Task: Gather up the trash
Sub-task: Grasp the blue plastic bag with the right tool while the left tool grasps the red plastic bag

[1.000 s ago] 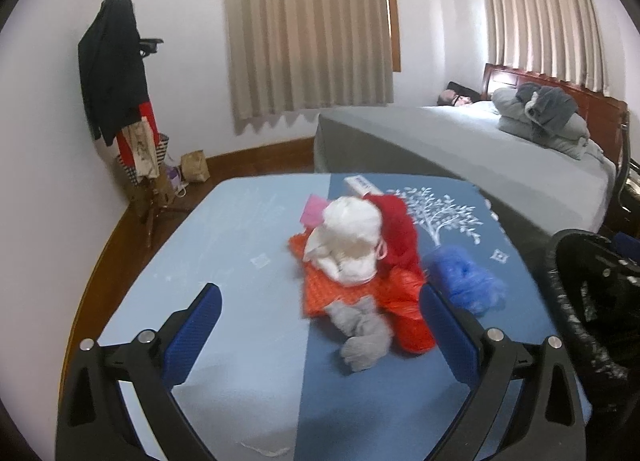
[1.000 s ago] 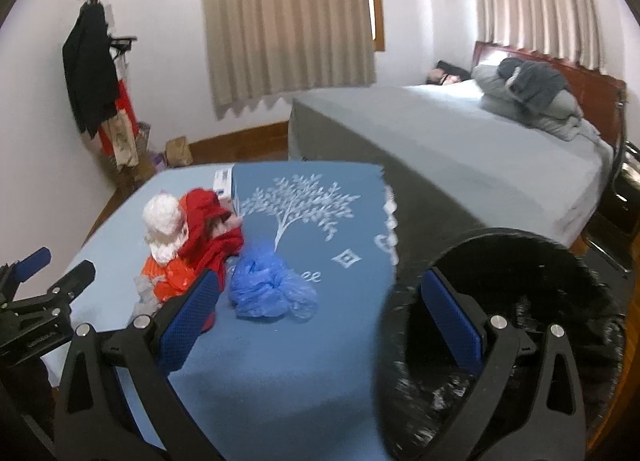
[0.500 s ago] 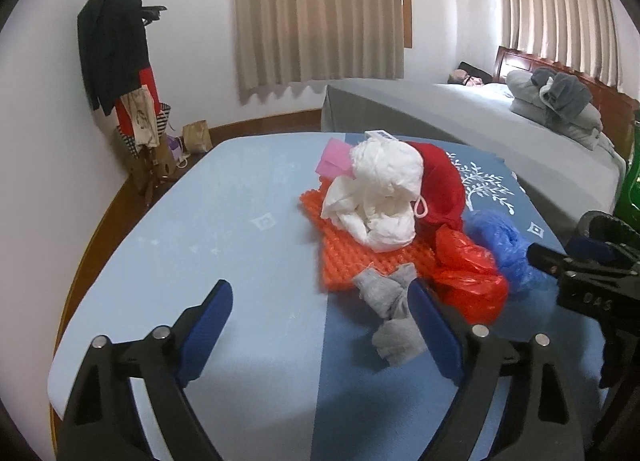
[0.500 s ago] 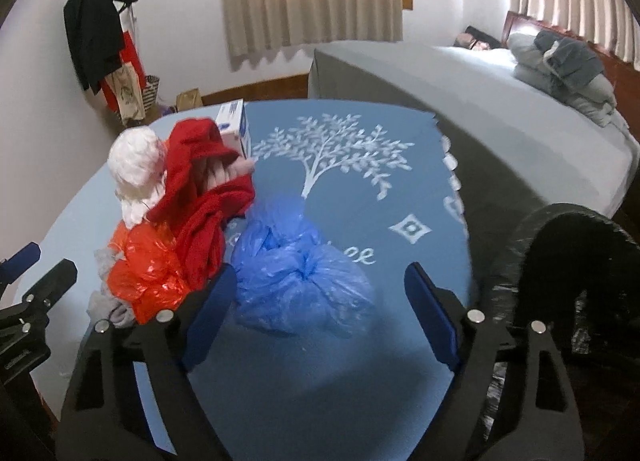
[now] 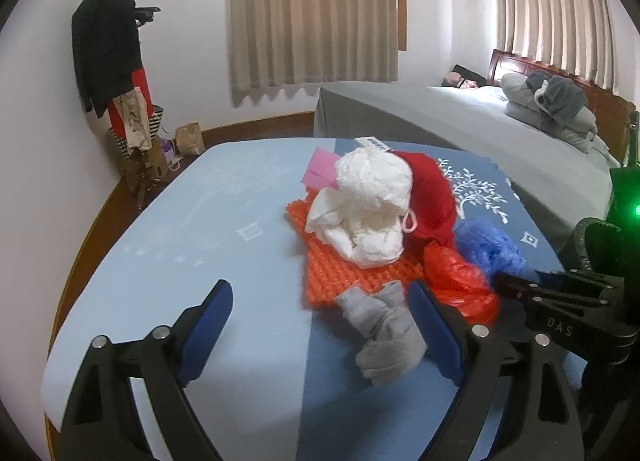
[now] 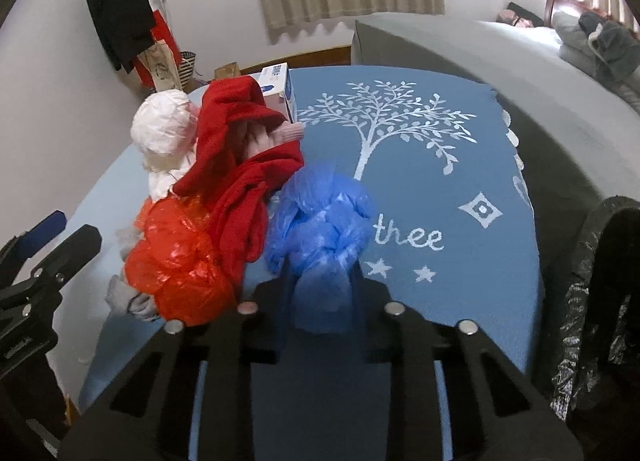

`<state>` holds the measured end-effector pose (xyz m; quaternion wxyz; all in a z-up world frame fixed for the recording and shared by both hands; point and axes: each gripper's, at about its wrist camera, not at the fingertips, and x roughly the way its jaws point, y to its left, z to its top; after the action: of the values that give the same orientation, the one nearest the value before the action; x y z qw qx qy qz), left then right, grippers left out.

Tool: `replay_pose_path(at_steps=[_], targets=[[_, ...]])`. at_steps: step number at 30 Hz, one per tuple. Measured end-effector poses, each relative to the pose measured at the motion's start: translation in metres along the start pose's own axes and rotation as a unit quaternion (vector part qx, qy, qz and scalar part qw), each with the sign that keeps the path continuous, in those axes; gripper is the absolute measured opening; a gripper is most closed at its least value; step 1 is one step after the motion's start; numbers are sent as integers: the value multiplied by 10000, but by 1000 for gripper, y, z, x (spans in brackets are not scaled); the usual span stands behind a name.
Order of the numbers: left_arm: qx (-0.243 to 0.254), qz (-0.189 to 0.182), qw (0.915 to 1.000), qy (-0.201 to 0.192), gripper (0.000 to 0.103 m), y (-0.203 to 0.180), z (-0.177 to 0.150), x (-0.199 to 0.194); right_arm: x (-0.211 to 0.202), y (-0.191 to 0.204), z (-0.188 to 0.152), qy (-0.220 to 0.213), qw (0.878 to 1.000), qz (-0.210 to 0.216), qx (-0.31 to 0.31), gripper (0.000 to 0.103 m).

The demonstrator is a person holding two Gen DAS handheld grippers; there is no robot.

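Two blue-padded fingers of the left claw (image 5: 320,325) stand spread at lower centre, the crumpled grey cloth (image 5: 384,335) just inside its right finger on the blue-clothed surface (image 5: 224,221).

Right wrist view: the right claw (image 6: 320,293) is closing on the knotted blue plastic bag (image 6: 324,221), low centre.

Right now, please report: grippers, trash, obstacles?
Right gripper closing on blue plastic bag. Left gripper open, grey cloth between its fingers, untouched. Bin at right; nothing blocking.
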<state>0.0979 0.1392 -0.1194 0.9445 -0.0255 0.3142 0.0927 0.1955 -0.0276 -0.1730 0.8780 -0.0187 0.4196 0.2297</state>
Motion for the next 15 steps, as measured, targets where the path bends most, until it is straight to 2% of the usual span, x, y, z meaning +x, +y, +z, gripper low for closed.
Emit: replay_pose_path(at_steps=[10,15], targets=[[144,-471,9988,-58,81,-28,4,-3,-51,-22,-7,-427,9987,-240,162,20],[316,-686,9971,-32,80,-51,4,3,-63,-36,-12,-468,9981,-325,233,20]])
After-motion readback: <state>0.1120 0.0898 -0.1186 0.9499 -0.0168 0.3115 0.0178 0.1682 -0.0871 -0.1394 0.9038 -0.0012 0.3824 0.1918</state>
